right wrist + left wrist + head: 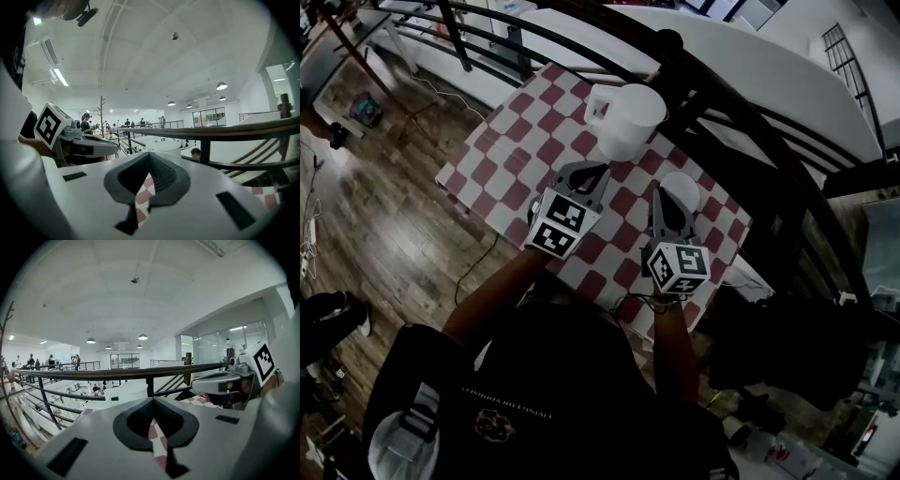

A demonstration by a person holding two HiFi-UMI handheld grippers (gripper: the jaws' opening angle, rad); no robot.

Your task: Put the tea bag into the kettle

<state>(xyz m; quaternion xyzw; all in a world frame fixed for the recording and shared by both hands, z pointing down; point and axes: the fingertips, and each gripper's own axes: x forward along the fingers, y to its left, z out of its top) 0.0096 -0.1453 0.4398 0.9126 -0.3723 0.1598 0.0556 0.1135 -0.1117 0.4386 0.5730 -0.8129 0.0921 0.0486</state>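
A white kettle [628,117] with an open top stands on the far part of a red-and-white checked table [502,150]. No tea bag shows in any view. My left gripper [596,172] hovers over the cloth just in front of the kettle, jaws shut and empty. My right gripper [663,194] is beside it on the right, its tips next to a small white round thing [682,190]. In the left gripper view, the left gripper [152,400] has its tips together, with only checked cloth behind them. The right gripper [149,154] looks the same in its own view.
A dark metal railing [741,112] runs along the table's far side, close behind the kettle. Wooden floor [384,216] lies to the left of the table. Dark bags or clothing [787,356] sit at the right. Both gripper views look over the railing into a large hall.
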